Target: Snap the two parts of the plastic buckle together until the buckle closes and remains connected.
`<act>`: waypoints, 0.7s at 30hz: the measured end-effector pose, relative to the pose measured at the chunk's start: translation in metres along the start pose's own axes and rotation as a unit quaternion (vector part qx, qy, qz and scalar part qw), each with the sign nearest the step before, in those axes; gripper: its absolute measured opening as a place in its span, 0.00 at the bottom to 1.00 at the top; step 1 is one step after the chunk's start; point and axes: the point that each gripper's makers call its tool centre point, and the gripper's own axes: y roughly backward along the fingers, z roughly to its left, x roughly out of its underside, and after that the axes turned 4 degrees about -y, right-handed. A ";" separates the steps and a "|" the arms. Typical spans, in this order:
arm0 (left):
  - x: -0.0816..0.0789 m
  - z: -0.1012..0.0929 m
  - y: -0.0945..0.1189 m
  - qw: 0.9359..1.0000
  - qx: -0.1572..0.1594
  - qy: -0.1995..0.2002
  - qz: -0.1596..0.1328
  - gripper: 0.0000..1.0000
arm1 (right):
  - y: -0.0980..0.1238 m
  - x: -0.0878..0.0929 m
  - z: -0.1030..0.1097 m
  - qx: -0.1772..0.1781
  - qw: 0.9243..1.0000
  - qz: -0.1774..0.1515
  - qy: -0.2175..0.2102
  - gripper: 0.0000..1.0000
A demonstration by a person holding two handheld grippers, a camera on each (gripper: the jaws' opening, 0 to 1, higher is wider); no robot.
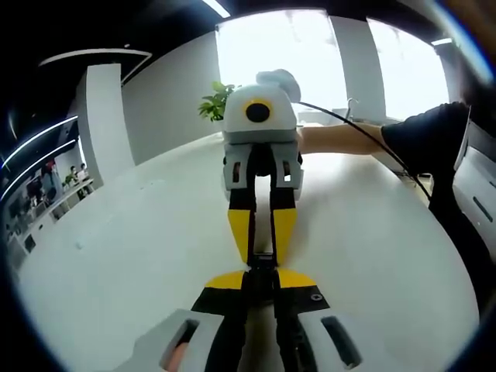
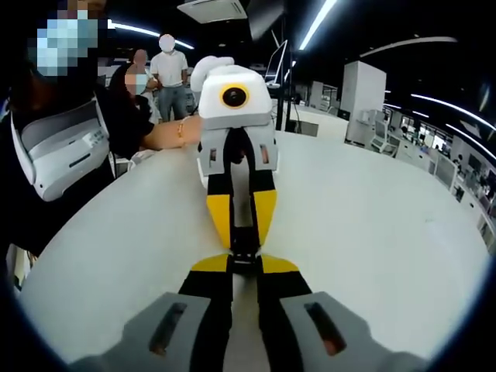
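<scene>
Mating step in hand. Left gripper (image 1: 262, 280) & right gripper (image 2: 243, 273) tip to tip over white table (image 1: 139, 232), each narrow, pinching one black buckle part (image 1: 263, 262). Halves touching between tips; latched or not, can't tell. Next: straight push inward, aligned.

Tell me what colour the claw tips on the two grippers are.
Yellow, on black claws; clearest on the right gripper in the left gripper view.
</scene>
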 end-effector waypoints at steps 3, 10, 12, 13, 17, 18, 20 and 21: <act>-0.001 -0.001 -0.001 1.000 0.000 -0.002 0.002 0.11 | -0.003 -0.002 0.001 -0.007 1.000 0.000 -0.001 0.11; -0.001 0.000 0.000 1.000 -0.003 -0.013 0.004 0.12 | -0.002 -0.001 0.000 -0.004 1.000 -0.005 -0.005 0.11; -0.001 0.002 0.000 1.000 -0.005 -0.019 0.004 0.12 | -0.001 -0.001 -0.002 0.000 1.000 -0.009 -0.010 0.11; -0.001 0.002 -0.001 1.000 -0.005 -0.019 0.003 0.12 | -0.001 -0.001 -0.003 0.001 1.000 -0.009 -0.011 0.11; -0.002 0.003 0.001 1.000 -0.004 -0.011 -0.001 0.12 | -0.001 -0.001 -0.004 0.006 1.000 -0.011 -0.011 0.11; -0.003 0.003 0.002 1.000 -0.001 -0.007 -0.003 0.12 | 0.000 -0.001 -0.004 0.008 1.000 -0.010 -0.011 0.11; -0.006 0.003 0.004 1.000 -0.001 -0.003 -0.010 0.12 | 0.001 -0.001 -0.006 0.011 1.000 -0.008 -0.011 0.11; -0.006 0.002 0.004 1.000 -0.001 -0.003 -0.010 0.13 | 0.001 -0.001 -0.006 0.011 1.000 -0.008 -0.012 0.11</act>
